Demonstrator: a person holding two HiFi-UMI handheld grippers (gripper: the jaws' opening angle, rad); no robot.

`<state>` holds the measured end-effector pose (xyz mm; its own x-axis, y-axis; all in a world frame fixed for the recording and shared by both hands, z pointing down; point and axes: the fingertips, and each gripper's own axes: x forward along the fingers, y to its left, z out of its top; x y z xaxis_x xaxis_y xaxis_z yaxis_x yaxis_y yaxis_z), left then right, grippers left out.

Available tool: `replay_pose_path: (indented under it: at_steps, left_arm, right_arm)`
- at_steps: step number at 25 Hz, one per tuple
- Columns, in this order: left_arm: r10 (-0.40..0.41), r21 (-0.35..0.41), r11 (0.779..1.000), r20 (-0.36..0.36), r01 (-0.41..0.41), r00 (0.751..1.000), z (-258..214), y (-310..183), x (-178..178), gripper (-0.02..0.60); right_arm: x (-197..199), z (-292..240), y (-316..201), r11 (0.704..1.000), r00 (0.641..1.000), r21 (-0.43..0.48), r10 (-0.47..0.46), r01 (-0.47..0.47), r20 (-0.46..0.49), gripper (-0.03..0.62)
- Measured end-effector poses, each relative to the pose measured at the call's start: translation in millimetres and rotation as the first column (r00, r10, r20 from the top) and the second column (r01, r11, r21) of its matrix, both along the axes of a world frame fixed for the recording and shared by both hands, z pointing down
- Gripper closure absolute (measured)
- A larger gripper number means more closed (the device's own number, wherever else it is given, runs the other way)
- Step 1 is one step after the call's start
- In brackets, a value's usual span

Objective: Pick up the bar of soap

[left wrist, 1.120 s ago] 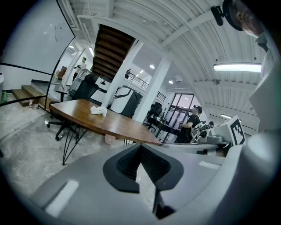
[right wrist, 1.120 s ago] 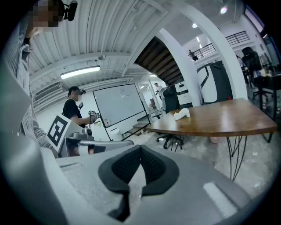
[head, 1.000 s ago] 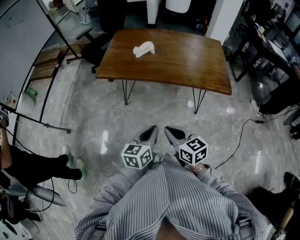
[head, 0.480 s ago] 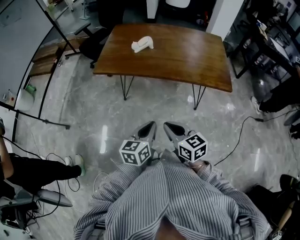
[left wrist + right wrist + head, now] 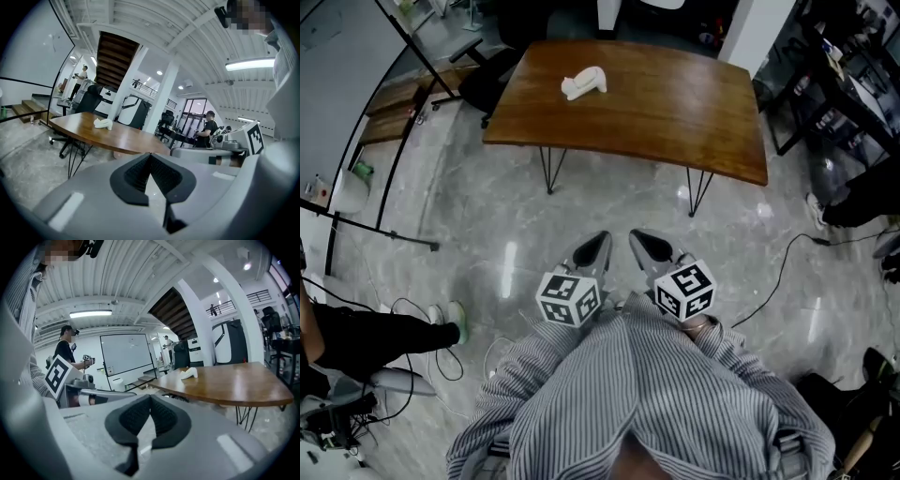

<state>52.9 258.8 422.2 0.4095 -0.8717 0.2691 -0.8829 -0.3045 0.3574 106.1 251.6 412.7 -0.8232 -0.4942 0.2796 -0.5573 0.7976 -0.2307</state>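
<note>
A white bar of soap (image 5: 583, 83) lies on the far left part of a brown wooden table (image 5: 675, 108), and shows small in the left gripper view as soap (image 5: 103, 123) and in the right gripper view as soap (image 5: 189, 373). My left gripper (image 5: 600, 246) and right gripper (image 5: 641, 243) hang side by side close to my body, over the floor well short of the table. Both are shut with nothing between the jaws, as the left gripper (image 5: 150, 157) and right gripper (image 5: 150, 399) views show.
The table stands on thin black hairpin legs (image 5: 551, 172) on a glossy grey floor. A black office chair (image 5: 492, 84) sits at its left end. Cables (image 5: 778, 281) trail on the floor at right. Another person (image 5: 366, 333) stands at left, and desks (image 5: 844, 84) fill the right side.
The table and soap sit slightly higher in the head view as I shift. Both grippers stay shut close to my body.
</note>
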Motion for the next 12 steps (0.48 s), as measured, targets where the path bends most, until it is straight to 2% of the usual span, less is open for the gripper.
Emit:
replay_pose_path:
  at_steps: [7, 12]
  left_arm:
    - [-0.022, -0.037, 0.999, -0.037, 0.02, 0.999, 11, -18, 2, 0.58]
    - [-0.019, -0.024, 1.0, -0.058, 0.018, 0.998, 14, -51, -7, 0.58]
  right_arm:
    - [5, 7, -12, 1.0, 1.0, 0.015, -0.003, 0.003, 0.01, 0.591]
    - [-1, 12, -51, 1.0, 1.0, 0.025, 0.017, -0.017, 0.001, 0.591]
